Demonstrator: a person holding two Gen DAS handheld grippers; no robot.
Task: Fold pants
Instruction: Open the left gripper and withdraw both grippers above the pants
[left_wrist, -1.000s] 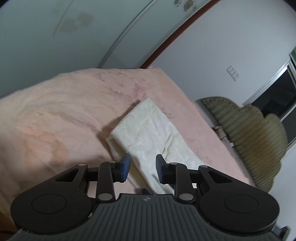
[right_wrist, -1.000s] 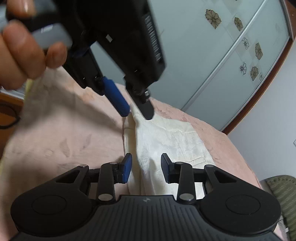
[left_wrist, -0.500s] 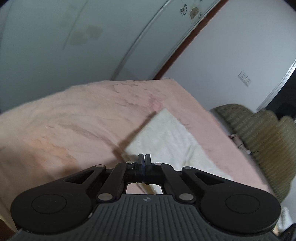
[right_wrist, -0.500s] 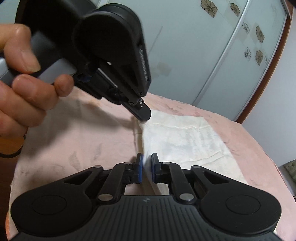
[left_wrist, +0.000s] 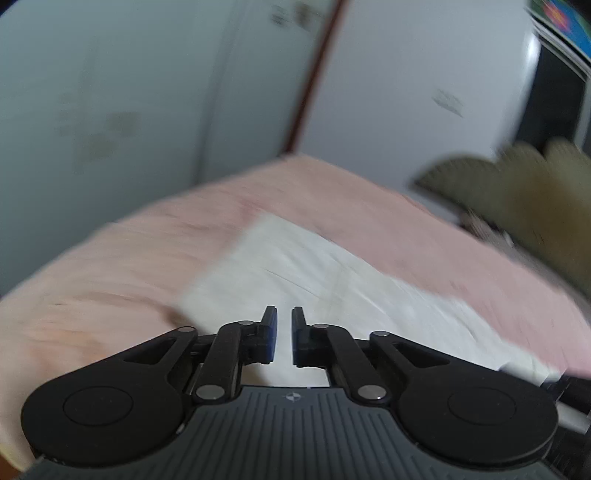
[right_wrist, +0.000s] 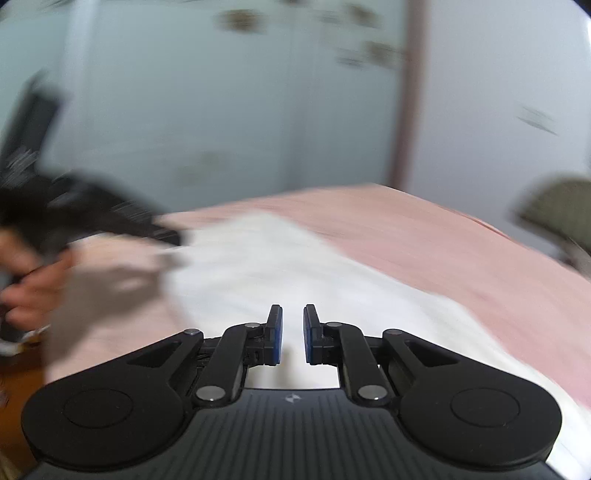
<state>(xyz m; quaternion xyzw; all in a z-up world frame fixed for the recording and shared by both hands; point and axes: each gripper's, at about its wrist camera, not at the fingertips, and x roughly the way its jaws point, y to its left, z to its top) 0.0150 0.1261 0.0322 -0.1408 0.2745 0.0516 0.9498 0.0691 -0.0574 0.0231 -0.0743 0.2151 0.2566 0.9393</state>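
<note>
Both tongs have swung level, jaws opening, gripping nothing: left gripper (left_wrist: 284, 334), right gripper (right_wrist: 292, 334). Ahead, cream folded fabric pants (left_wrist: 332, 280) could unfold if snagged.

Motion blur smears the pants (right_wrist: 266, 266), bed cover (right_wrist: 461, 240) and person's hand (right_wrist: 33, 291).

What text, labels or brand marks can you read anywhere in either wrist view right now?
No readable words or numbers.
Left gripper body: small emblem, no letters.
Right gripper body: similar emblem, no letters.
Wardrobe doors: blurred flower decals, not text.
Colourful picture at the top corner: too blurred.
</note>
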